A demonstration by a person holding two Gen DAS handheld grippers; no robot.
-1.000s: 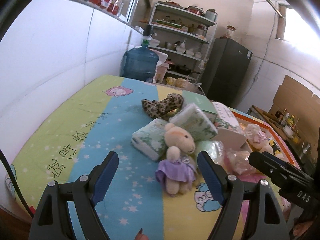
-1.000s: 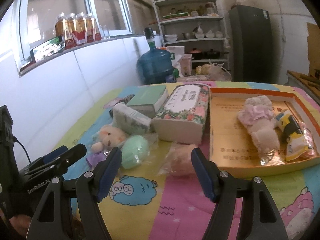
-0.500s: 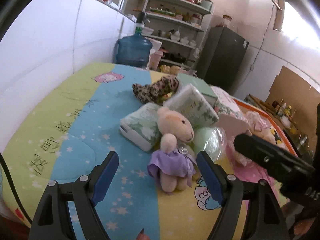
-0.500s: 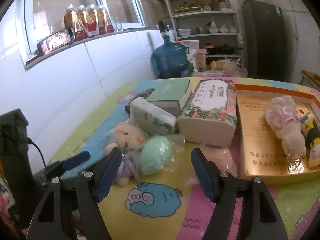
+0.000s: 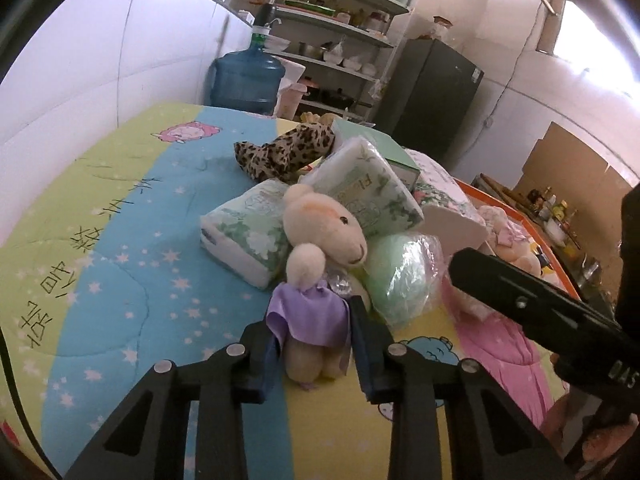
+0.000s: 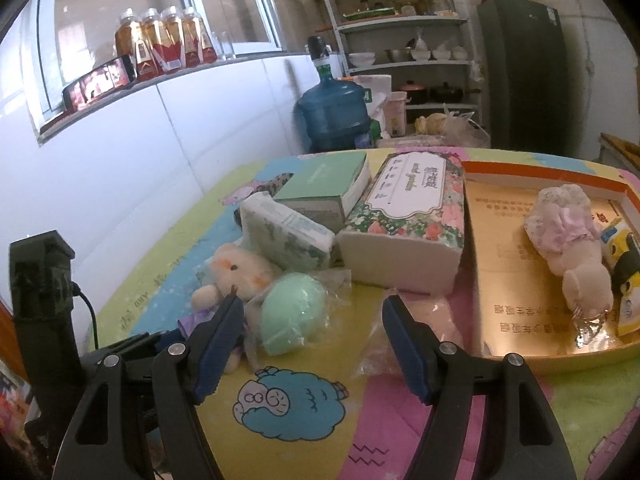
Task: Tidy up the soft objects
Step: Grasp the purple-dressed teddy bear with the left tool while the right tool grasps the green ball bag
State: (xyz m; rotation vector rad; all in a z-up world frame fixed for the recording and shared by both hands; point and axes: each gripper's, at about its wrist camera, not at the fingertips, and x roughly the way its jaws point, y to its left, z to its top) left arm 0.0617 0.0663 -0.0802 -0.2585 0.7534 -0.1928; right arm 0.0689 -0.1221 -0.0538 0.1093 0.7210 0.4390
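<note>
A cream plush bear [image 5: 324, 232] in a purple dress sits on the colourful bedspread, leaning on a tissue pack [image 5: 248, 236]. My left gripper [image 5: 314, 344] is closing its jaws on the bear's lower body, and both blue pads touch its sides under the dress. In the right wrist view the bear [image 6: 236, 268] lies left of a green ball [image 6: 294, 312] wrapped in clear plastic. My right gripper [image 6: 311, 304] stands open just before the ball and a pinkish plastic-wrapped item [image 6: 416, 312], holding nothing. An orange tray [image 6: 500, 240] on the right holds a pink-dressed plush [image 6: 564, 236].
Behind the bear lie a second tissue pack [image 5: 372, 196], a leopard-print item [image 5: 284, 152], a green box [image 6: 324, 184] and a floral tissue box [image 6: 404, 216]. A yellow packet [image 6: 624, 248] lies in the tray. A white wall runs along the left; a water jug [image 6: 332, 112] and shelves stand behind.
My left gripper has dropped and come forward around the bear, and its jaws have gone from wide open to closed against the bear's body. The right gripper has shifted slightly left, still open.
</note>
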